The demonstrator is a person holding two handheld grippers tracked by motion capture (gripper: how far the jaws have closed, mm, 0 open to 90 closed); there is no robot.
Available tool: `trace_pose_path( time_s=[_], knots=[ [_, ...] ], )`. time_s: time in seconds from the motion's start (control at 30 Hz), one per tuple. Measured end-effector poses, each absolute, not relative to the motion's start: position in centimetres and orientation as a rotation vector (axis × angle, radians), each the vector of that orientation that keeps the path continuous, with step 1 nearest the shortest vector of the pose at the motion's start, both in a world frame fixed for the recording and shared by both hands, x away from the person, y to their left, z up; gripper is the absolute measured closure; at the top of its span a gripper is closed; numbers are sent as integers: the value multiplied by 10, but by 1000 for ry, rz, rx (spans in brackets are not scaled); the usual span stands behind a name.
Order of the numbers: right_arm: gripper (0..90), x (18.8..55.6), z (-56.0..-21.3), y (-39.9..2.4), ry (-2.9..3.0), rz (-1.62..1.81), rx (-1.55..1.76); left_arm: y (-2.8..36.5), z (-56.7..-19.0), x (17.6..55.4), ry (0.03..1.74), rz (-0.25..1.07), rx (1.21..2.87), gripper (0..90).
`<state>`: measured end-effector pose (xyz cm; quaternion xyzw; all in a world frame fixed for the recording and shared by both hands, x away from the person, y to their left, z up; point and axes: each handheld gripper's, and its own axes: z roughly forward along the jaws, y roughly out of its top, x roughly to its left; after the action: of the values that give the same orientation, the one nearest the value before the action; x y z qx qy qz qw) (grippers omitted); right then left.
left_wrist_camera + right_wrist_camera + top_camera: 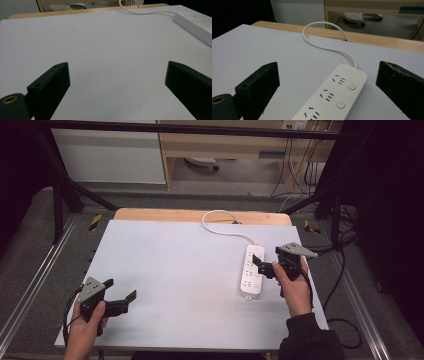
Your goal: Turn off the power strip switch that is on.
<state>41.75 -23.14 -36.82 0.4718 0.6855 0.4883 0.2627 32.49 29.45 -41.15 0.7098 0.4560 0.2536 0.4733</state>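
Note:
A white power strip (pixel 252 270) lies on the pale table mat (pixel 175 265), right of centre, and its white cable (pixel 220 226) loops off toward the table's far edge. My right gripper (pixel 260 265) is open, with its jaws spread over the strip's right side. In the right gripper view the power strip (pixel 337 95) sits between and below the open right gripper (pixel 328 64), and the cable (pixel 322 45) curls beyond it. My left gripper (pixel 121 289) hovers open at the front left, holding nothing. The left gripper (pixel 117 65) faces bare mat, with the power strip (pixel 197 25) far off to the right.
The wooden table edge (pixel 200 215) shows behind the mat. Black frame posts (pixel 60 195) stand at both sides. Loose cables (pixel 345 270) trail on the floor at the right. A wooden desk (pixel 225 145) and a chair base (pixel 202 162) stand farther back.

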Motion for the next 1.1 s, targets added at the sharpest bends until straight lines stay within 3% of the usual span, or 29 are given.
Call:
trace_pose_path(
  time_s=[1.1],
  knots=[
    [53,369,-356,-256,1840,1397,1233,299,-410,324,1117,617,1737,56]
  ],
)
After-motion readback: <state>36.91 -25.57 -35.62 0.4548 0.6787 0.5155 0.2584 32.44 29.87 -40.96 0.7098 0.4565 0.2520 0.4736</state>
